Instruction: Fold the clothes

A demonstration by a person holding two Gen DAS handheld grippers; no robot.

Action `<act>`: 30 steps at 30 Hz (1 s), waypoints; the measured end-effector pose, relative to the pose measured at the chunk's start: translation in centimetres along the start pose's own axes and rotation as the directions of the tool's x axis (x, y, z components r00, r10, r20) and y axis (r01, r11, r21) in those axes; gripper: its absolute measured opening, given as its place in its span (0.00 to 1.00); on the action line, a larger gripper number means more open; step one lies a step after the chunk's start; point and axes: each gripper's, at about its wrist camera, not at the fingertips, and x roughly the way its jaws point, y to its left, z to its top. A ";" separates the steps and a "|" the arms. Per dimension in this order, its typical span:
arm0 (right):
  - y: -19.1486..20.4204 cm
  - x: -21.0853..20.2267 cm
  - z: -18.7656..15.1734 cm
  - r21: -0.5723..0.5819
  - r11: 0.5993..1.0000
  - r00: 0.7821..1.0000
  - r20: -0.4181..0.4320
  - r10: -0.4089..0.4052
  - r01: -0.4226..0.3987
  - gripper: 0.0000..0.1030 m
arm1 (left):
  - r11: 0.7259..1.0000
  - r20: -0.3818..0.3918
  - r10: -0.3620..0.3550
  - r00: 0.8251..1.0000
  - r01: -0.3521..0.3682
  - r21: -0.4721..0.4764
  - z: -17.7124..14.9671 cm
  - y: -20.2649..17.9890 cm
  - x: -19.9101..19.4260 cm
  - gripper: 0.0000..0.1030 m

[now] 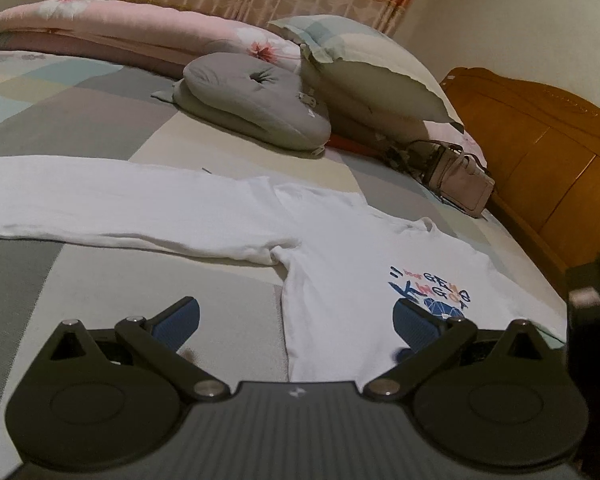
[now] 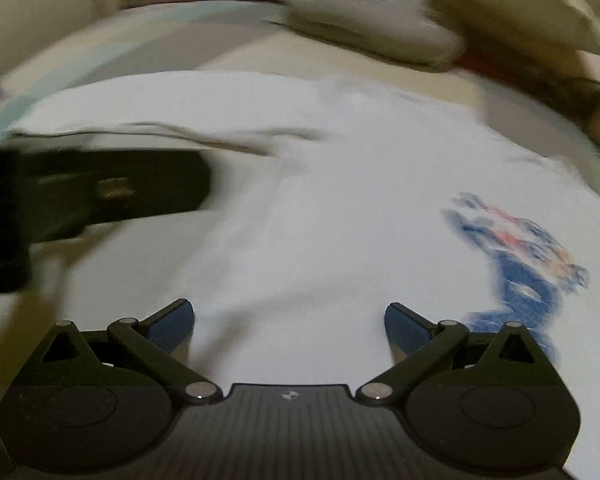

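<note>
shirt [image 1: 340, 264] on bed [image 1: 100, 120], pillows [image 1: 256, 100] behind

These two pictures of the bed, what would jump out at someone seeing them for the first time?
A white long-sleeved shirt lies spread flat on the patchwork bedspread, one sleeve stretched out sideways and a blue and red print on its chest. At the bottom of each view, black tongs with blue pads stand wide open over it: the left tongs and the right tongs. A grey cushion sits behind.
</note>
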 end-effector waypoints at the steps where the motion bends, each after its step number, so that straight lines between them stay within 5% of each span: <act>1: 0.5 -0.1 -0.1 -0.035 0.999 1.000 0.016 0.026 -0.025 1.00 | 1.000 0.001 0.001 1.000 -0.001 -0.004 0.0 0.1 0.0 0.99; 9: -1.7 -5.2 -3.9 0.029 0.999 0.999 -0.025 0.035 -0.034 1.00 | 1.000 -0.016 -0.007 1.000 0.008 0.015 -0.2 -0.6 0.3 0.99; 17: 2.9 -7.5 -9.6 -0.067 0.998 0.999 -0.046 0.017 -0.020 1.00 | 0.995 -0.054 -0.014 0.998 0.019 0.093 -1.1 -2.6 1.1 0.99; 20: 3.3 -9.0 -9.8 -0.074 0.990 0.993 -0.017 0.117 -0.118 1.00 | 0.992 -0.069 -0.015 0.997 0.024 0.126 -1.5 -3.4 1.4 0.99; 30: -2.9 -10.6 -11.7 0.099 0.985 0.990 -0.043 -0.135 0.138 1.00 | 0.980 -0.089 -0.031 0.996 0.048 0.195 -2.4 -5.4 1.6 0.99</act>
